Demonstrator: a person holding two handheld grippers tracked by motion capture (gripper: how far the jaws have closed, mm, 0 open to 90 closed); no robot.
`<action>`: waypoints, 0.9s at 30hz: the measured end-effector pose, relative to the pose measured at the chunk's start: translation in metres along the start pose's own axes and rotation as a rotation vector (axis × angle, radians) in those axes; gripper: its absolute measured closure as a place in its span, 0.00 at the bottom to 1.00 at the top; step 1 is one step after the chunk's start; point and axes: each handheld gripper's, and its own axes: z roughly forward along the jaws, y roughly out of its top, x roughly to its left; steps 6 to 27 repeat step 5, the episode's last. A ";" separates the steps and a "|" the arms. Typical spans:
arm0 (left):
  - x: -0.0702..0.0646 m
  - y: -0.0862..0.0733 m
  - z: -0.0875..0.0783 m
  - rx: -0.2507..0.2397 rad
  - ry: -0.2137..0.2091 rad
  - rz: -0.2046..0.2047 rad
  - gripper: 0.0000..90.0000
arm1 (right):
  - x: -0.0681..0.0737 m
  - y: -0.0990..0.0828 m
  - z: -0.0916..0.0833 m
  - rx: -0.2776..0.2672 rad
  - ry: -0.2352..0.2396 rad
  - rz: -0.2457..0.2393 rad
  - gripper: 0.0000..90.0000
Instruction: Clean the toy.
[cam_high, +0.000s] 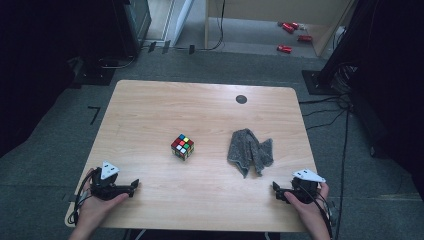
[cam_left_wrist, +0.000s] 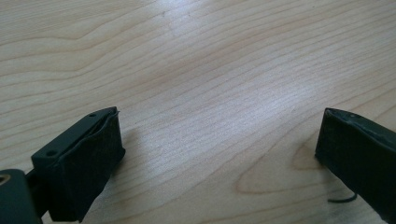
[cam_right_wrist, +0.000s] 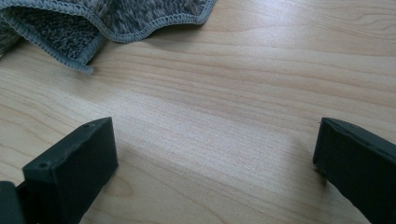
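Grippers rest low at the near edge of the pale wooden table (cam_high: 150, 105), one in each of the person's hands, and neither has hold of anything. The left gripper (cam_high: 134, 186) sits well to the near left of the multicoloured puzzle cube (cam_high: 182, 146), its black jaws pointing inward along the table edge. From the left gripper view its two padded jaws stand wide apart, with bare wood grain between them and a thin dark wire end curling by the right-hand jaw. The person's left hand (cam_high: 97, 207) wraps the handle from below, and the grey three-cornered plate sits on top.

The right gripper (cam_high: 274, 187) lies to the near right of the cube, well apart from it, its jaws pointing back toward the table's middle. In the right gripper view (cam_right_wrist: 215, 154) the jaws are likewise spread wide, nothing between them but tabletop. The person's right hand (cam_high: 310, 202) holds it from behind.

The crumpled grey knitted cloth (cam_high: 250, 150) lies to the right of the cube, a clear gap of wood between the two. It is the nearest thing to the right gripper, lying just beyond its jaws; its stitched hem (cam_right_wrist: 93, 28) folds over itself near that gripper, flat on the wood and not touching the jaws.

The cube stands alone near the table's centre, turned a little so a corner faces the person, touched by nothing. A small dark round disc (cam_high: 241, 99) is set in the tabletop beyond the cube, toward the far right.
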 end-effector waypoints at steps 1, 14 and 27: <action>0.000 0.000 0.000 0.000 0.003 -0.003 0.01 | 0.000 0.000 0.000 0.000 -0.001 0.000 0.00; 0.000 0.001 0.001 0.001 0.009 -0.009 0.01 | -0.001 0.000 0.000 0.001 -0.010 0.013 0.00; 0.000 0.001 0.001 0.001 0.009 -0.009 0.01 | -0.001 0.000 0.000 0.001 -0.010 0.013 0.00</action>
